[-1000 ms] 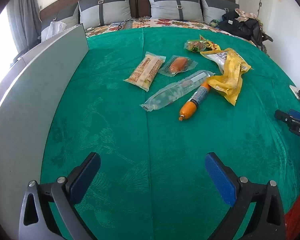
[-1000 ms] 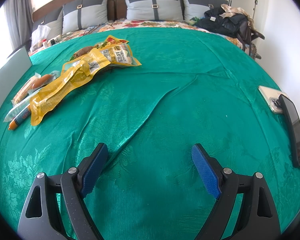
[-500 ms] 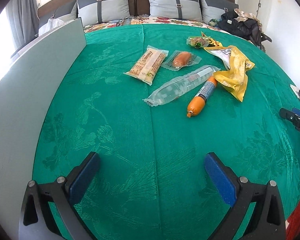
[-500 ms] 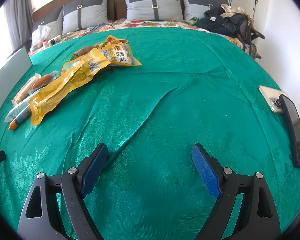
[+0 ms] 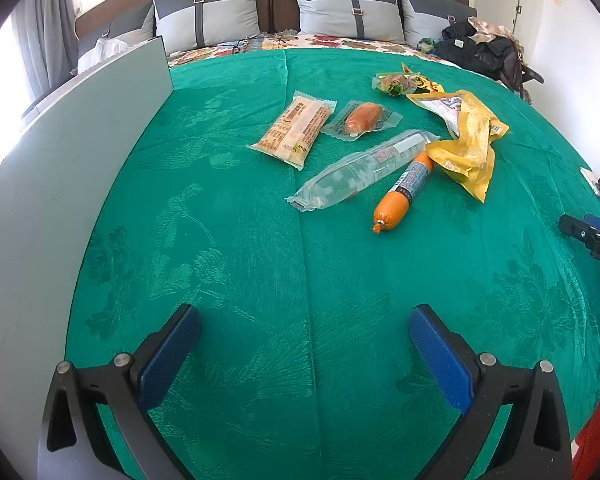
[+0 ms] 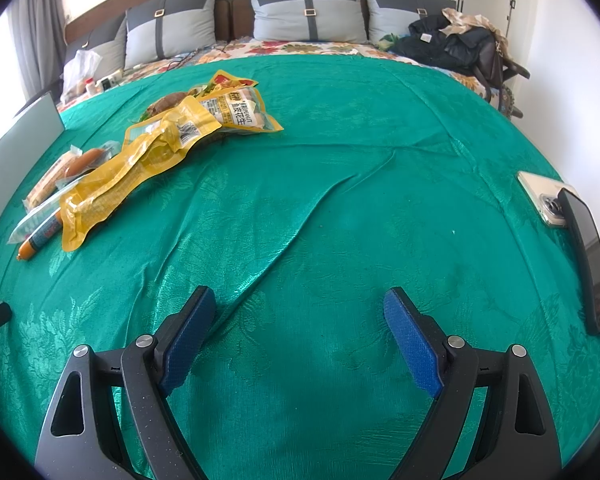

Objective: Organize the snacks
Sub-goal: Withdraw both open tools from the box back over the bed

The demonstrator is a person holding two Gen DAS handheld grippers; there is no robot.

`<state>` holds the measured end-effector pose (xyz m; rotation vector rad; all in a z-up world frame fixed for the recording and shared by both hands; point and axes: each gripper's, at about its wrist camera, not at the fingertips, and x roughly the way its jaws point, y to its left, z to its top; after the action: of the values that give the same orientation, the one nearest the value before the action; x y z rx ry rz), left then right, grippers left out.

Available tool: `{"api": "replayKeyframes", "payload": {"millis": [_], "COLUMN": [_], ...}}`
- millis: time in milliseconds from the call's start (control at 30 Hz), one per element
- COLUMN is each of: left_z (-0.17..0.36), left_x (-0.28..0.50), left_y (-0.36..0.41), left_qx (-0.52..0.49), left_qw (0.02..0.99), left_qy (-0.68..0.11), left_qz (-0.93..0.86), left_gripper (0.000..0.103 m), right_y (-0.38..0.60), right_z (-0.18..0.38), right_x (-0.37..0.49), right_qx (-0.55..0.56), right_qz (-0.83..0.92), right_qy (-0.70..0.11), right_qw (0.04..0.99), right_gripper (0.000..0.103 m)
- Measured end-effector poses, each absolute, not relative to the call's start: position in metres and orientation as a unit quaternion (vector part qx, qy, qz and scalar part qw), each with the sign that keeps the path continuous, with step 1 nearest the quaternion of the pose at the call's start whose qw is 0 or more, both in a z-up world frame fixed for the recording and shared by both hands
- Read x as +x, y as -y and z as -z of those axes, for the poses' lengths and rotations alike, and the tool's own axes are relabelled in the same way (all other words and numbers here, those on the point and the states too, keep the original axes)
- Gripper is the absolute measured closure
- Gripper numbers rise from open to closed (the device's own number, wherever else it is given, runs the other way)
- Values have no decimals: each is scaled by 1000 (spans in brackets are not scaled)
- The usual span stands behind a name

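Observation:
Several snacks lie in a loose group on the green bedspread (image 5: 260, 240): a tan cracker packet (image 5: 294, 130), a small sausage in a clear pack (image 5: 362, 118), a long clear packet (image 5: 364, 168), an orange sausage stick (image 5: 404, 194), a crumpled yellow bag (image 5: 466, 140) and a green-brown packet (image 5: 400, 82). My left gripper (image 5: 303, 314) stands open and holds nothing, well short of the snacks. In the right wrist view the yellow bag (image 6: 140, 164) and a peanut bag (image 6: 240, 114) lie far to the left. My right gripper (image 6: 299, 296) is open over bare cloth.
A tall grey panel (image 5: 60, 200) stands along the bed's left side. Two phones, one light (image 6: 544, 200) and one dark (image 6: 588, 260), lie at the right edge. Pillows (image 6: 308, 12) and a heap of dark clothes (image 6: 452, 44) sit at the head. A fold (image 6: 320, 208) runs across the cloth.
The left wrist view has shifted only slightly. The snacks lie where they were, and both grippers keep the same wide opening.

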<state>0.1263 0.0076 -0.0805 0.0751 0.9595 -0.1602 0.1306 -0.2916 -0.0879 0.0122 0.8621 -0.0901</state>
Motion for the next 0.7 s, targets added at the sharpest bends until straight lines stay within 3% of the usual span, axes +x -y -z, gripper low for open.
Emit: {"api": "replayKeyframes", "payload": {"millis": [700], "left_z": [80], "left_x": [127], "left_y": [-7], "left_qx": [36], "left_qw": [885], "left_qy": [-459], "left_qz": [74], "left_gripper": [0], "right_y": [291], "right_z": [89], "right_x": [131], "right_qx": [6], "right_qz": [43], "right_qy": [-418], "right_qw": [908], "right_gripper": [13]}}
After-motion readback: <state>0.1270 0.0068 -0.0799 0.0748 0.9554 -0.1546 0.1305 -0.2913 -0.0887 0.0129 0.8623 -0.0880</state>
